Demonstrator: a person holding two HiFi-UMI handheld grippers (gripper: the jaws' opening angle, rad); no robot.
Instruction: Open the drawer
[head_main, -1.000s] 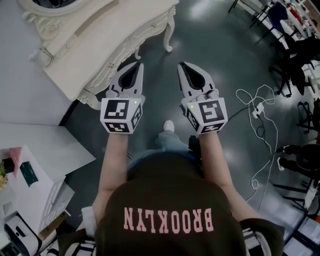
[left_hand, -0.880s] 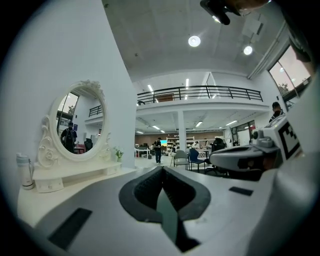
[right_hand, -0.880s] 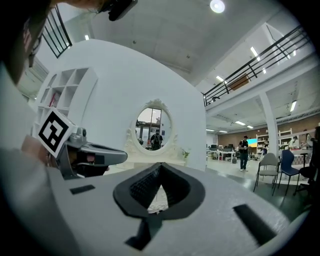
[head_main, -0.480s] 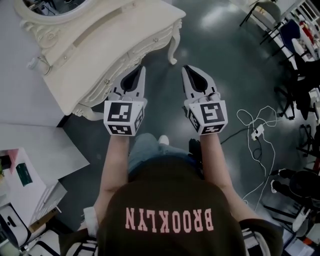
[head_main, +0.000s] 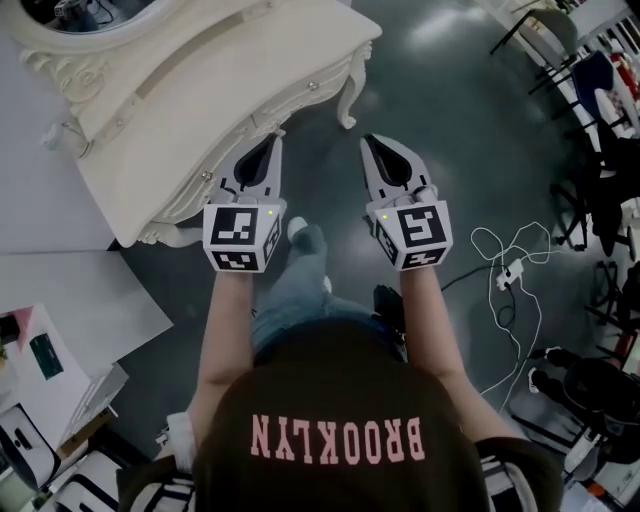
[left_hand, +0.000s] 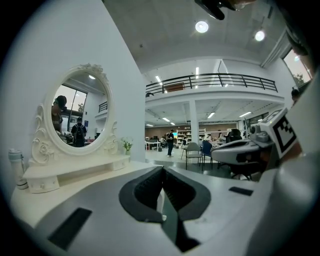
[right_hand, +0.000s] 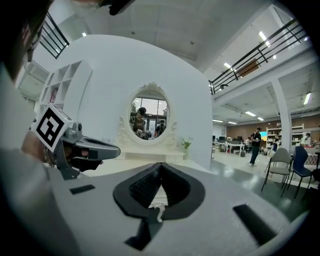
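The left gripper (head_main: 272, 146) is clenched, its jaws meeting at the tips with nothing held between them. The right gripper (head_main: 370, 146) is clenched and empty as well. Both are held out level side by side, pointing at a cream dressing table (head_main: 200, 90).

The left gripper's tips sit just short of the table's front edge, near the drawer (head_main: 300, 95), which is closed, its small knob facing the person. The right gripper points past the carved corner leg (head_main: 350, 95), over the dark floor (head_main: 440, 90).

The person's shoe (head_main: 305, 236) is planted between the two grippers, just below the drawer front.

On the tabletop (left_hand: 75, 172) stands an oval mirror (left_hand: 75, 117) in an ornate frame, with a pale bottle (left_hand: 15, 167) at the far left end.

To the right, well apart, a white cable (head_main: 520, 300) loops across the floor to a power strip (head_main: 512, 270), and dark chairs (head_main: 600, 110) crowd the edge.
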